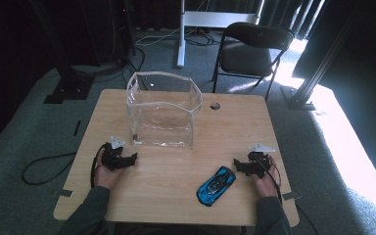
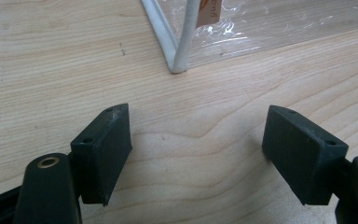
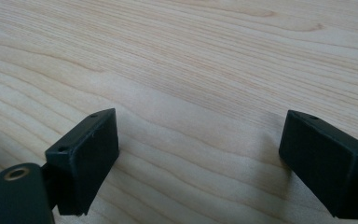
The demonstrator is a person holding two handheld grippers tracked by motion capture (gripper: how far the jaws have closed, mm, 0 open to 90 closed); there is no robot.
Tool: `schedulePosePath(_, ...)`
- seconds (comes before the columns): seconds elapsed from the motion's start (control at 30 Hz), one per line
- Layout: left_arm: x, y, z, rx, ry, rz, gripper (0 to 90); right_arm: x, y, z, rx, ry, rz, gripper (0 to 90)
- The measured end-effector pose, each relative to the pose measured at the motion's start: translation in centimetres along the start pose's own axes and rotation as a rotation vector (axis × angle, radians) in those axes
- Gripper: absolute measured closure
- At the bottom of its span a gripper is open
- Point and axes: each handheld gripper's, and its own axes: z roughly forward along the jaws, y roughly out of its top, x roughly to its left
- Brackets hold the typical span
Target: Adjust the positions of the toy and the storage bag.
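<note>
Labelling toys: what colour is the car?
Blue with black, the toy car; high view shows it best.

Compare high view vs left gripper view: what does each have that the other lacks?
High view alone: the blue toy car by the right gripper, the left gripper from outside, the whole clear bag, a folding chair. Left gripper view alone: a close look at the bag's white-piped bottom corner and an orange tag, with its own jaws apart, nothing between. Both: bag and wooden table.
</note>
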Motion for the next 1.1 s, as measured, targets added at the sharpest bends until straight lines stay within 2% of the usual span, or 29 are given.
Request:
schedulePosePath(0.33,0.0,0.0,0.0,0.001,-0.001,0.001,24.4,0.2,-0.1,-0.1,-0.001,-0.006,0.005,11.3)
schedulePosePath(0.53,0.0,0.1,0.1,-0.001,-0.002,0.003,24.3,0.1,-0.1,-0.1,-0.001,0.013,-0.012,11.5)
schedulePosePath(0.63,0.0,0.2,0.2,0.008,-0.009,0.012,22.7,0.1,0.0,-0.2,0.009,0.009,-0.007,15.6)
schedulePosePath(0.73,0.0,0.3,0.2,0.013,-0.016,0.019,20.5,0.1,0.3,-0.5,0.019,0.007,-0.001,28.7)
schedulePosePath(0.83,0.1,0.4,0.3,0.014,-0.022,0.021,20.9,0.3,0.6,-0.8,0.018,0.043,0.013,29.2)
schedulePosePath(1.1,0.1,0.6,0.1,0.013,-0.014,0.012,38.4,2.3,2.5,-1.1,-0.010,0.076,-0.047,31.4)
